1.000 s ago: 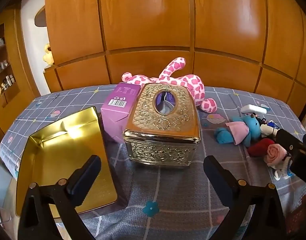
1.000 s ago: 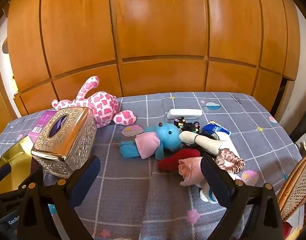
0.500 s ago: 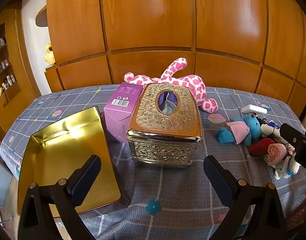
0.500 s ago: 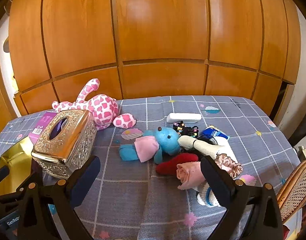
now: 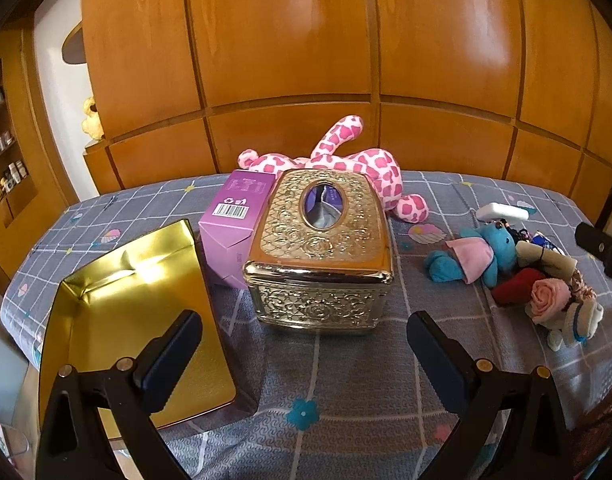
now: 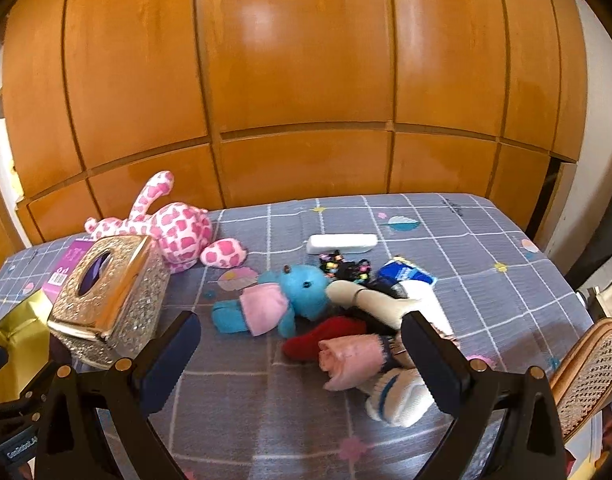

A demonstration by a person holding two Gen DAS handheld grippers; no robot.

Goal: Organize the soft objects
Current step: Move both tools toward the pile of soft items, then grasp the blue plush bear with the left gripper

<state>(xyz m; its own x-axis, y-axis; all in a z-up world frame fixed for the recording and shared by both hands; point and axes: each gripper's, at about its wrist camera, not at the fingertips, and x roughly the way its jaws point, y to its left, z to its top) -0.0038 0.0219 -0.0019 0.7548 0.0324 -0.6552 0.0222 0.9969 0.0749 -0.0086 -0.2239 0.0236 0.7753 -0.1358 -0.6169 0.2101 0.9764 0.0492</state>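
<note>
We are holding our left gripper (image 5: 304,344) wide apart and empty above the tablecloth (image 5: 346,384), facing the gold tissue box (image 5: 320,248). A purple carton (image 5: 232,220) is touching the box's left side, and a gold tray (image 5: 118,308) is lying further left, near the table's edge. The pink giraffe (image 5: 346,164) is lying behind the box, against the wooden wall (image 5: 306,60).

Our right gripper (image 6: 300,350) is also gaping wide, gripping nothing, and hovering just in front of the soft pile. Between its fingers we are seeing the blue doll (image 6: 282,300) lying on its side, a red piece (image 6: 322,338) and a pink rolled cloth (image 6: 350,358) touching each other. A white striped sock (image 6: 398,396) is lying beside the right finger (partly hidden by it), and a beige roll (image 6: 366,300) is resting behind the red piece. A white bar (image 6: 342,242) is lying further back, apart from the pile. A wicker chair (image 6: 590,372) is showing at the right edge.
</note>
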